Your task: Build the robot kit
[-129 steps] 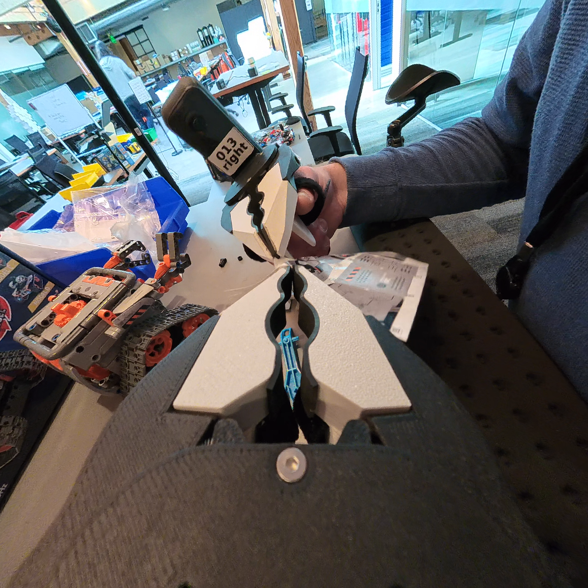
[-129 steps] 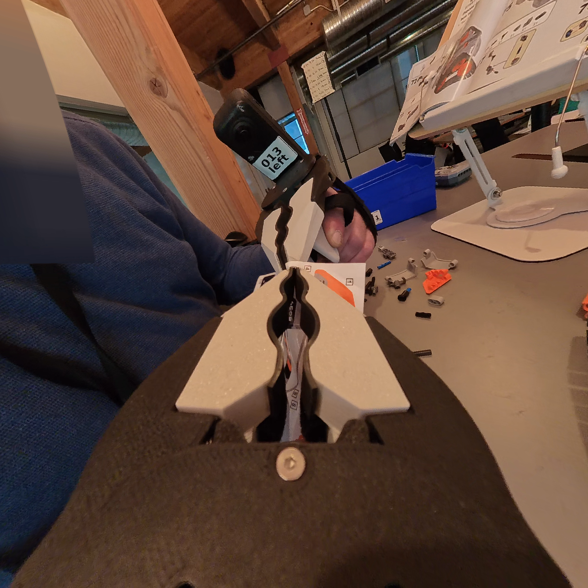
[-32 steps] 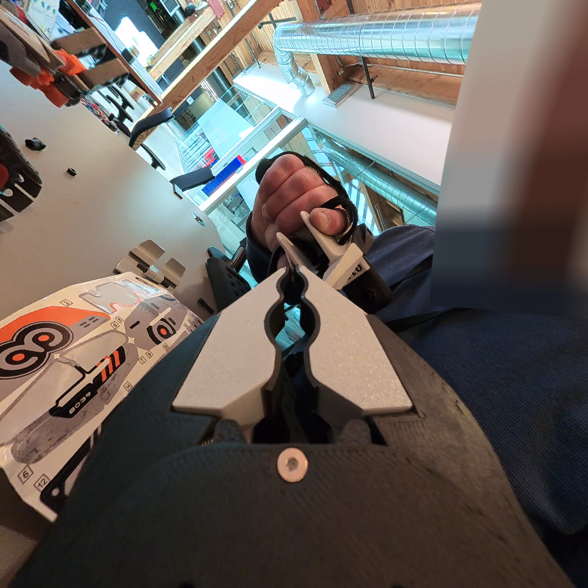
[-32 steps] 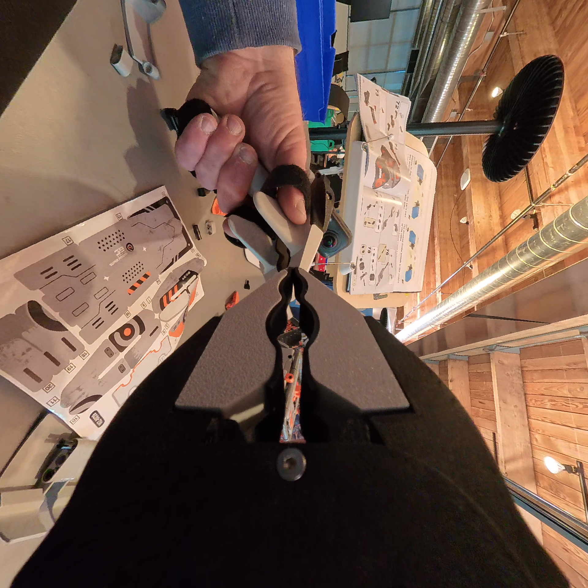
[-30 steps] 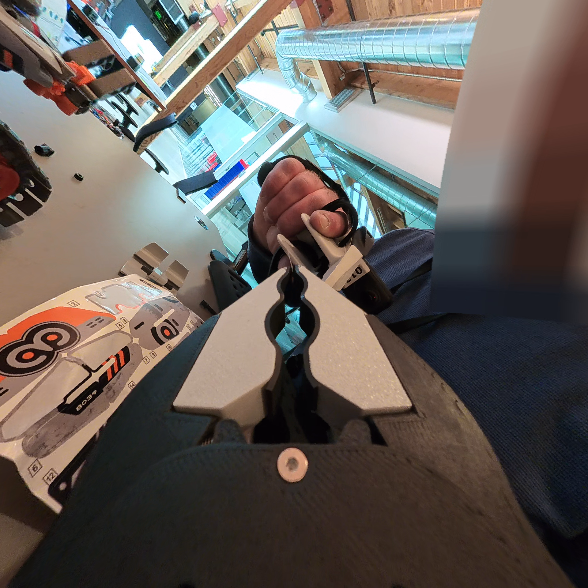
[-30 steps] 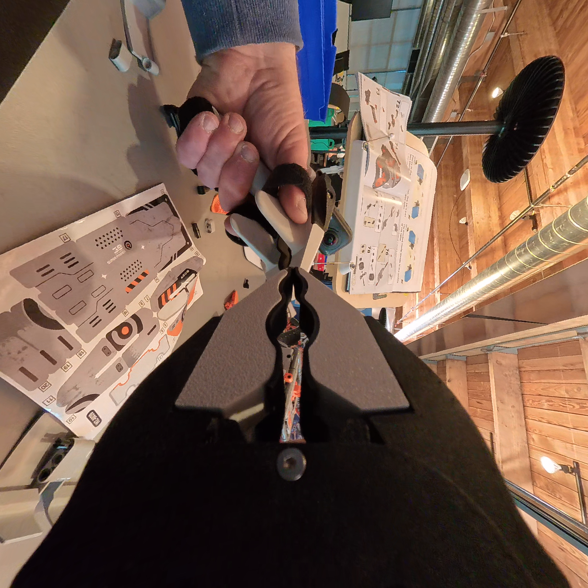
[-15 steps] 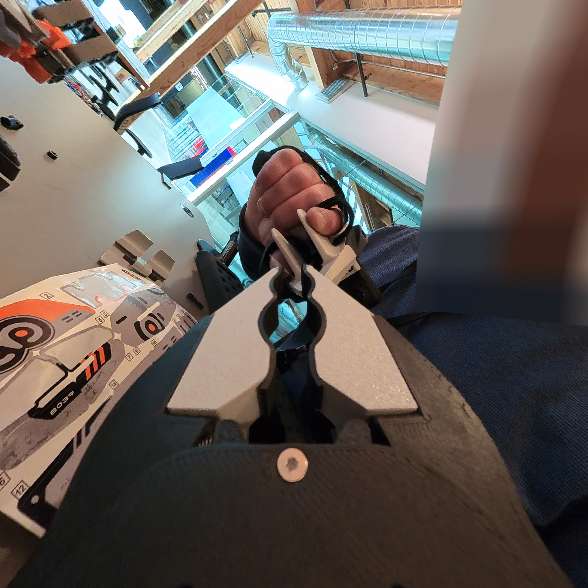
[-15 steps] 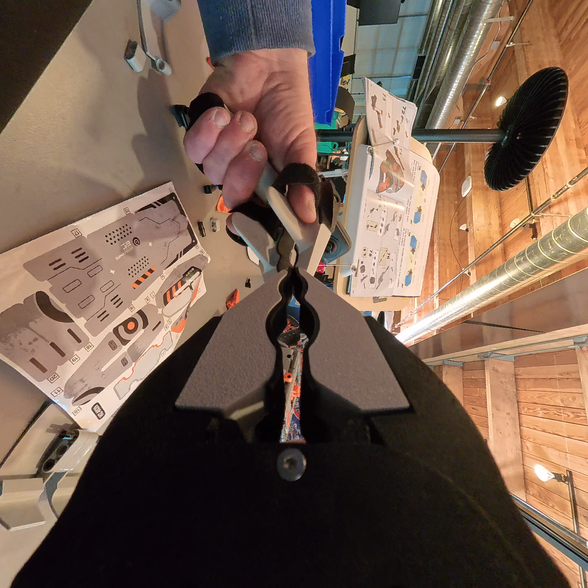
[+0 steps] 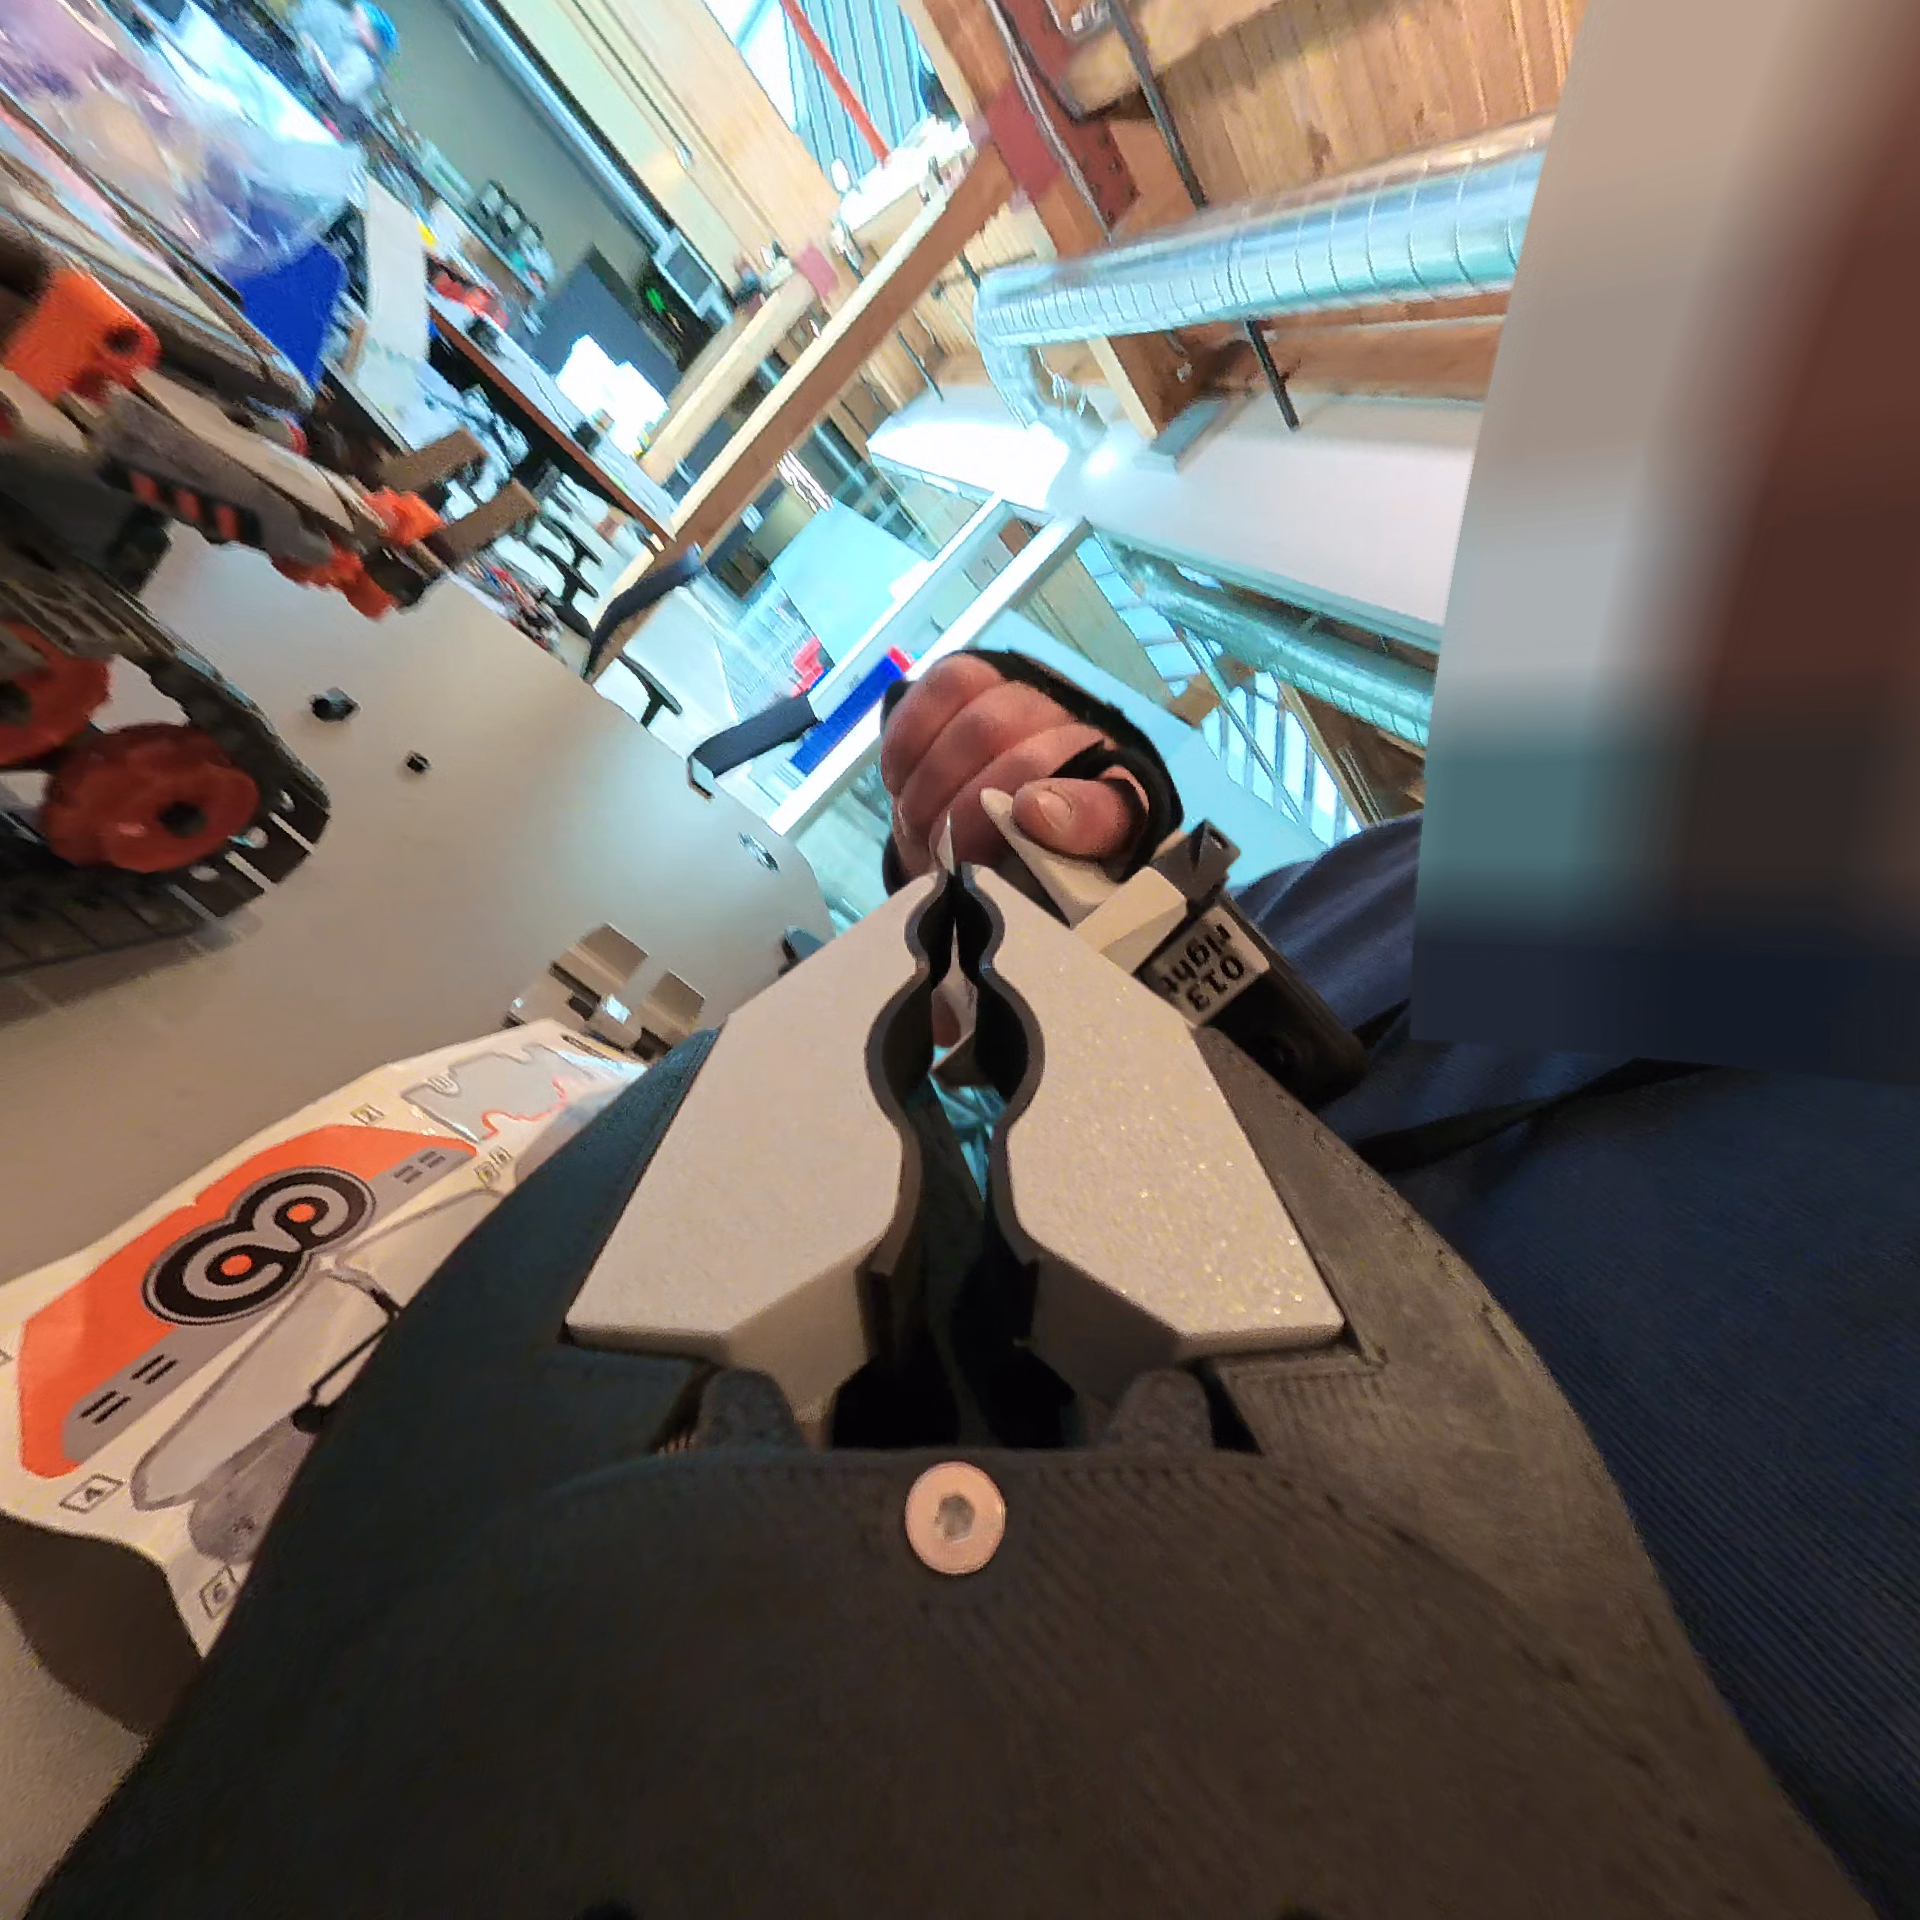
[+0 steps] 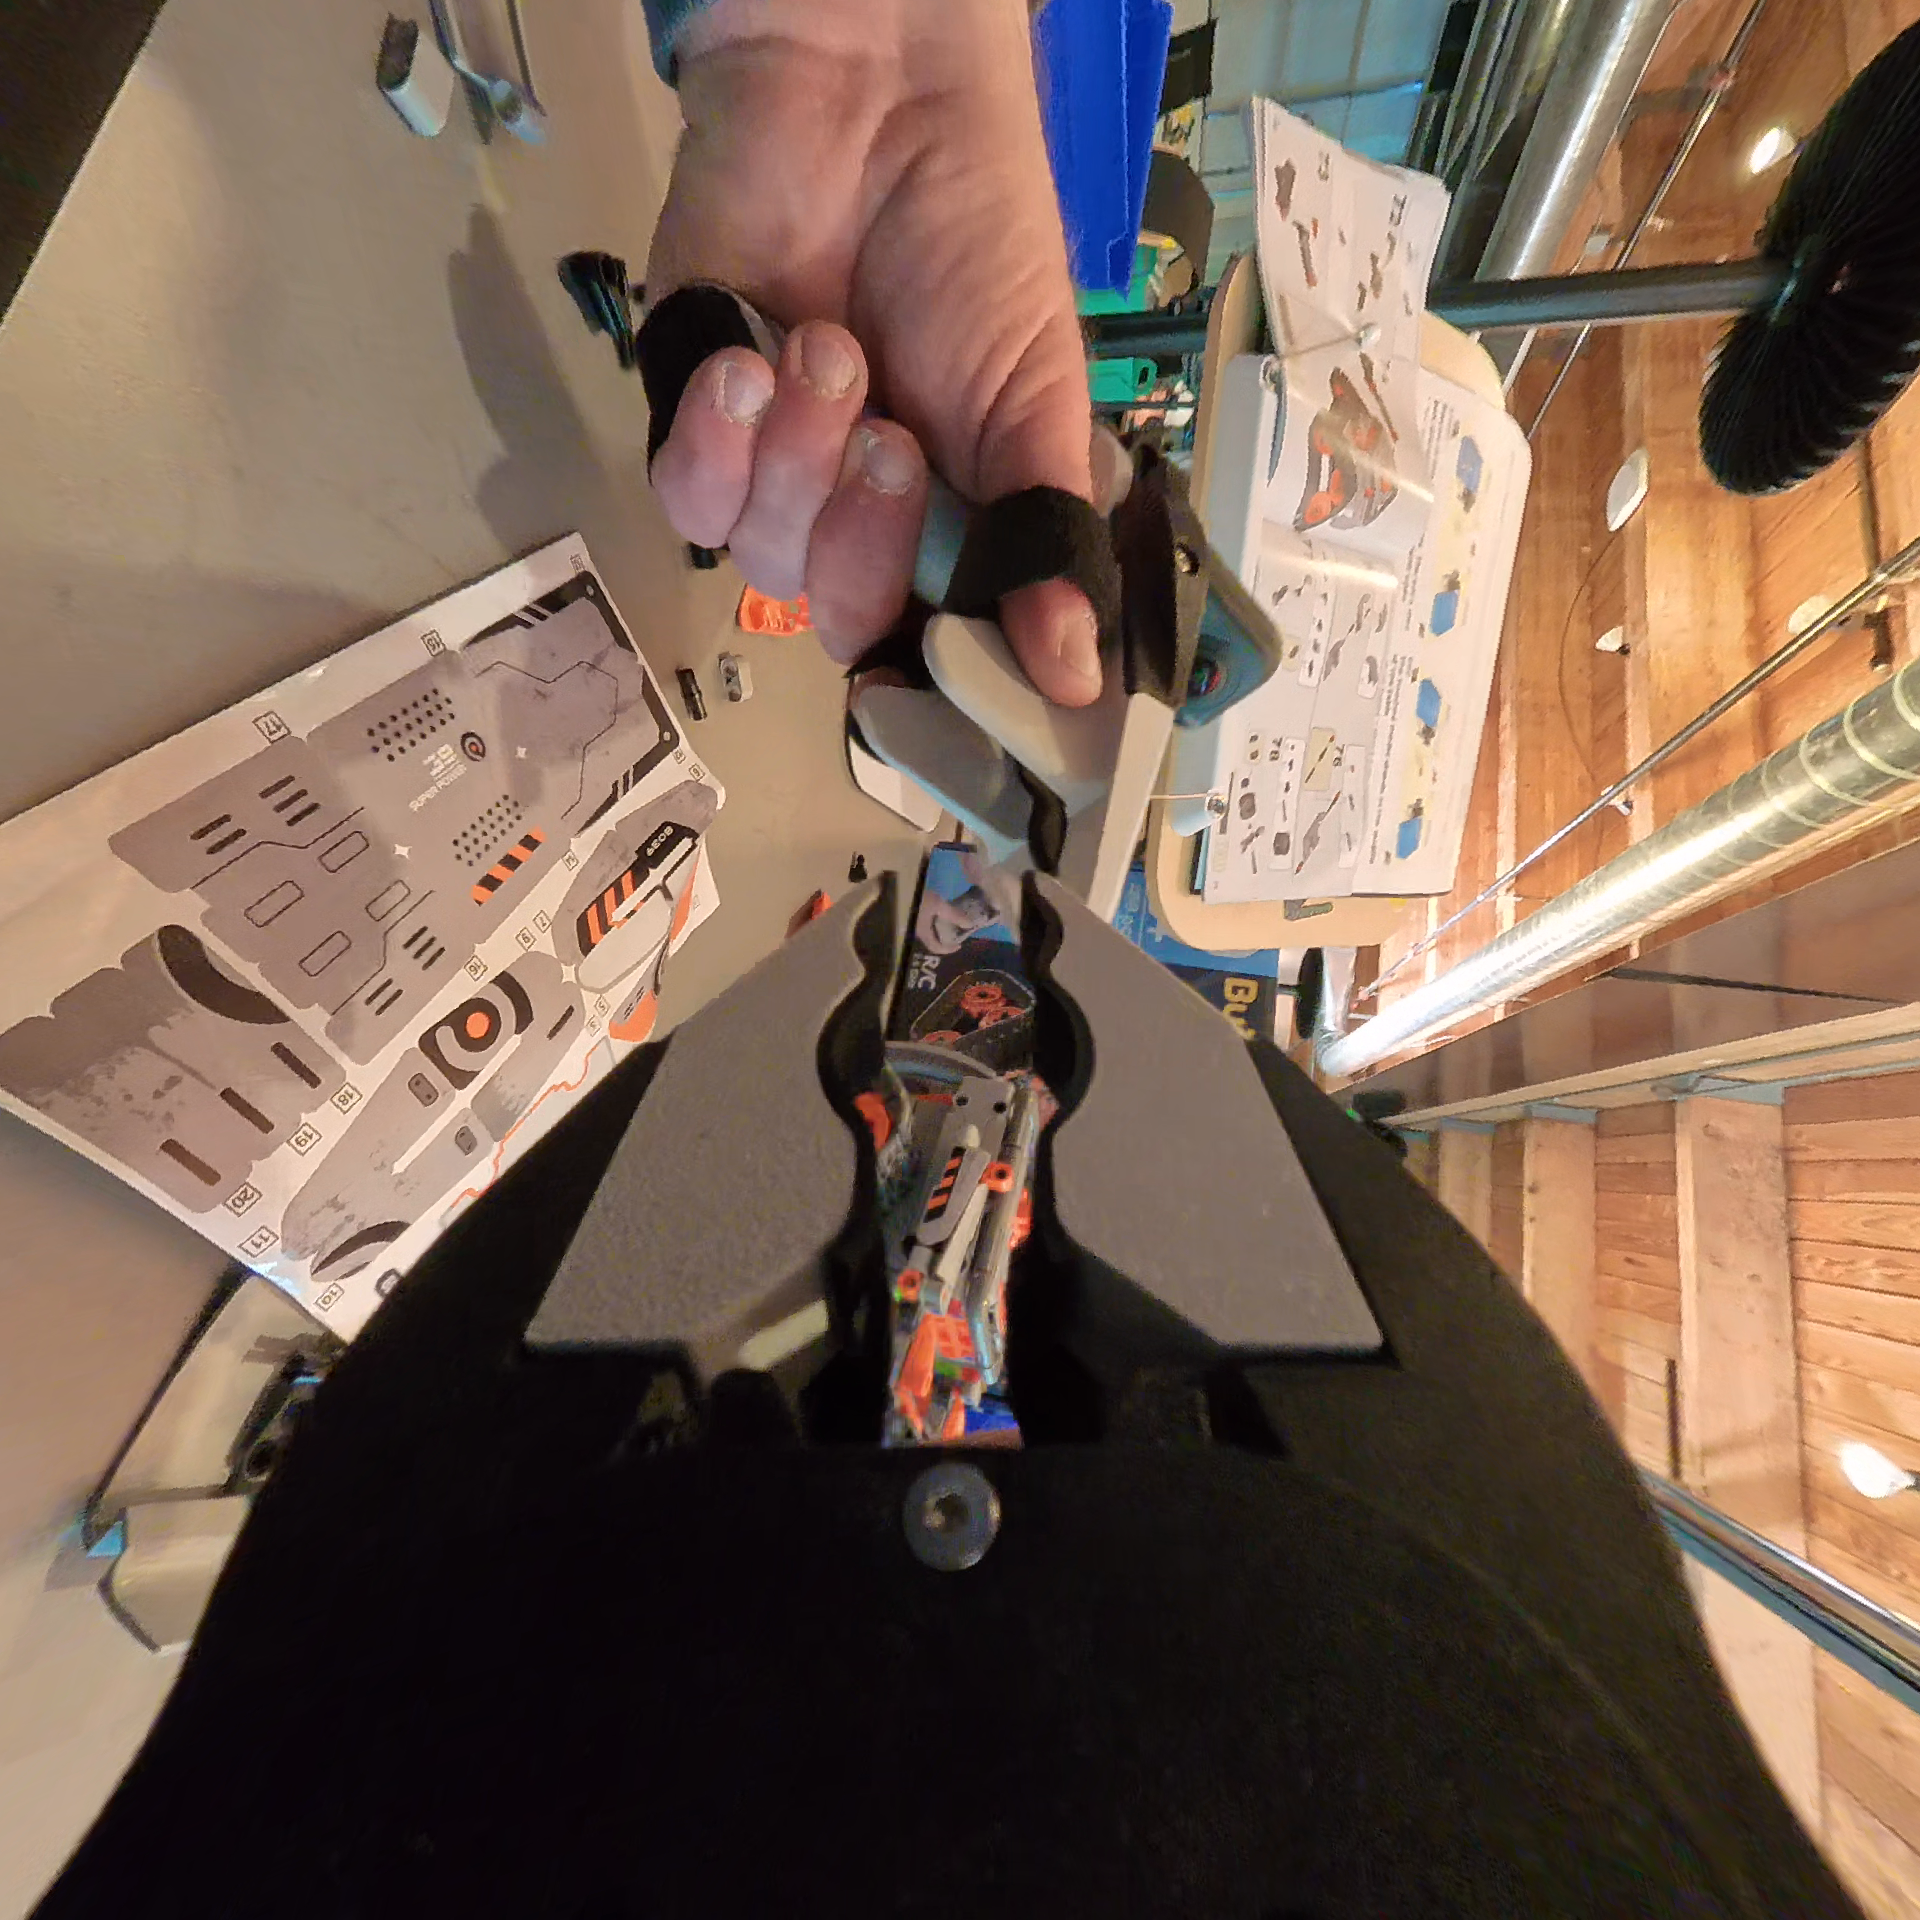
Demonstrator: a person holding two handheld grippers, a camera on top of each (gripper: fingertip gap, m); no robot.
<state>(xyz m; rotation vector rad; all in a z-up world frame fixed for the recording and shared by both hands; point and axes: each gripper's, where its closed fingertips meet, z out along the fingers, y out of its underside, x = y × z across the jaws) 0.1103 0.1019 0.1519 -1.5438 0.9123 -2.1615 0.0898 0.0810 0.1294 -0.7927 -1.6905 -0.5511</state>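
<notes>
My left gripper (image 9: 951, 888) is shut at the tips; I cannot tell whether anything thin is pinched there. Its tips meet those of my right gripper (image 9: 971, 831), held in a hand just beyond. In the right wrist view my right gripper (image 10: 956, 894) stands open and empty, jaws apart, with the left gripper (image 10: 1013, 847) right in front of the gap. A sticker sheet (image 10: 364, 914) with grey and orange shapes lies flat on the table to the left; it also shows in the left wrist view (image 9: 208, 1278).
A tracked orange and grey toy vehicle (image 9: 135, 727) stands on the pale table (image 9: 468, 883). An open instruction booklet on a stand (image 10: 1351, 623), a blue bin (image 10: 1101, 135) and small loose parts (image 10: 774, 608) lie beyond. The person's blue sweater (image 9: 1662, 1351) is close on the right. Less than 4 cm separates the two grippers' tips.
My right gripper, shut half a second ago, has opened. My left gripper, slightly apart then, has closed at the tips. Both cameras have tilted a little.
</notes>
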